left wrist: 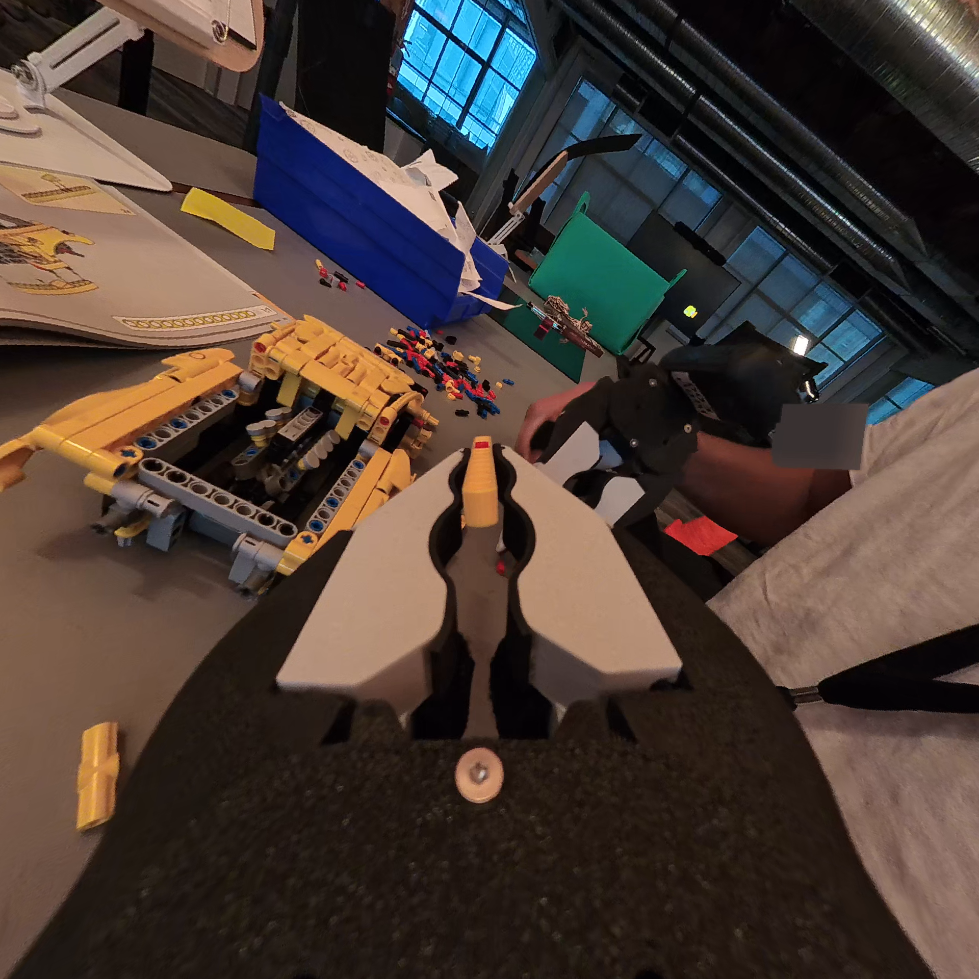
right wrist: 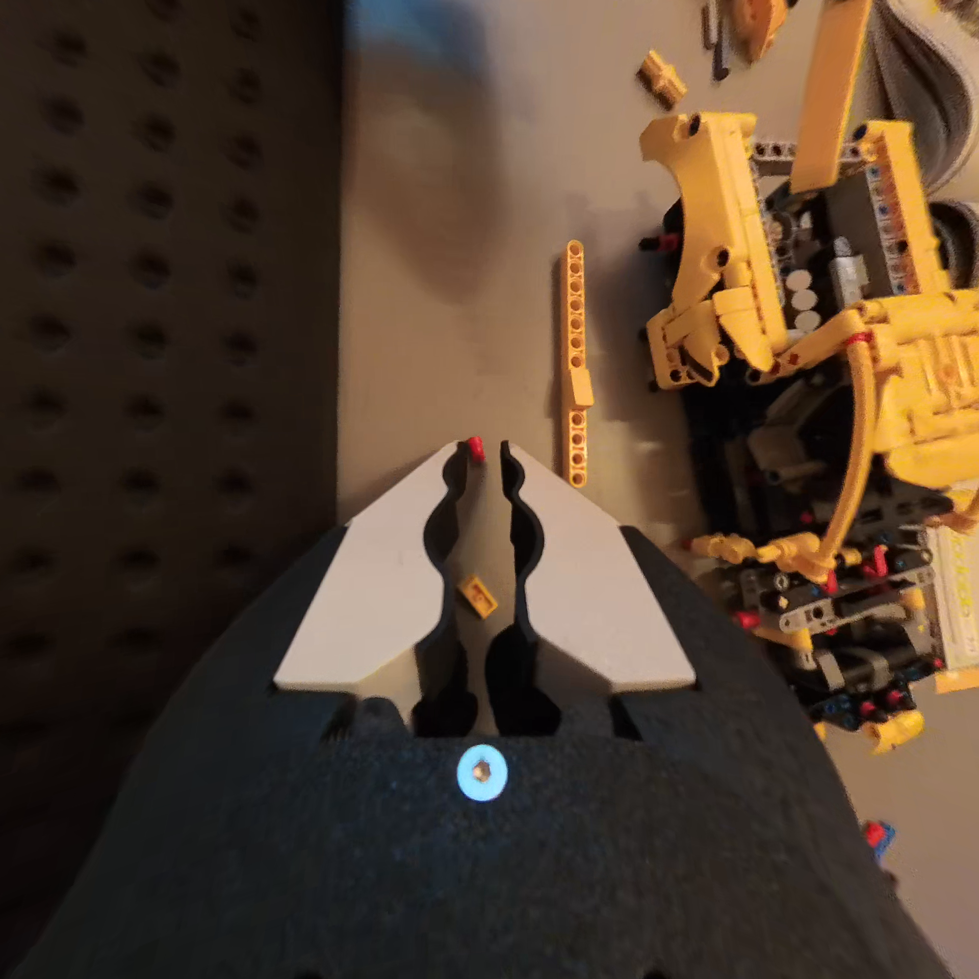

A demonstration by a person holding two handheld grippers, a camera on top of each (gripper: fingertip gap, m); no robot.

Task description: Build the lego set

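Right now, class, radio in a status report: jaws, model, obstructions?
Left gripper shut on yellow piece. Right gripper open, red pin at one tip. Yellow model half-built. Nothing blocking.

Grey table (left wrist: 63,609) has the half-built yellow lego car (left wrist: 254,445), a pile of loose pins (left wrist: 450,371), open instruction booklet (left wrist: 106,275) and blue bin (left wrist: 360,222) sitting on it.

Bare table (right wrist: 424,265) left of beam (right wrist: 575,360), model (right wrist: 794,318)
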